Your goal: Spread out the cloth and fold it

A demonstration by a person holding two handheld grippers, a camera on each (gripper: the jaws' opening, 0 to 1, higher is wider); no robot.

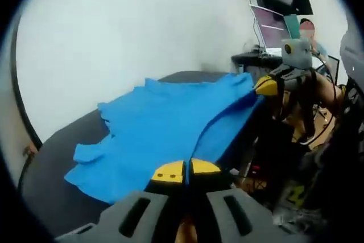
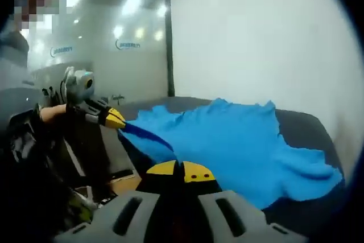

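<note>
Both tools (image 1: 186, 172) (image 2: 181, 170) pinch the blue cloth's (image 1: 165, 123) near edge, stretched between them.

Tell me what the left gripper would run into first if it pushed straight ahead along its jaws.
The left gripper is already shut on the blue cloth, so it would push into that cloth lying on the dark table; beyond looks like bare wall, though depth is unclear.

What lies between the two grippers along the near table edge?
A taut edge of the blue cloth runs from the left gripper to the right gripper; both views show it.
</note>
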